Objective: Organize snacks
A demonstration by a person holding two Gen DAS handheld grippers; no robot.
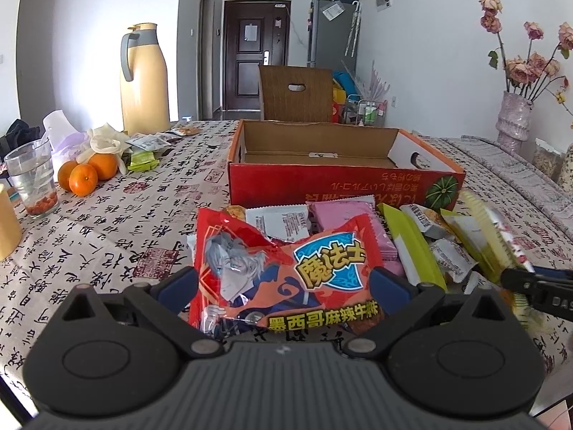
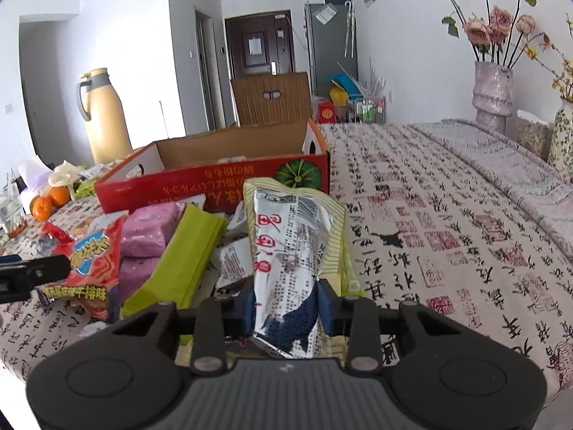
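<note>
Snack pile (image 1: 358, 229): L claw (image 1: 283, 283) pinches red pack (image 1: 272, 276); R claw (image 2: 286, 304) pinches silver-yellow pack (image 2: 290, 236)

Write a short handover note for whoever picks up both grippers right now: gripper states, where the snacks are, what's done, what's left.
Left gripper: closed on the red snack bag, held at its sides.
Right gripper: closed on the silver-and-yellow packet, raised above the pile.
Remaining snacks, including pink packs, a green pack and small white packets, lie heaped on the tablecloth in front of the red cardboard box.
Done: two snacks gripped; the visible part of the box holds no snacks.
Left: probably place both into the box, then clear the pile.
</note>
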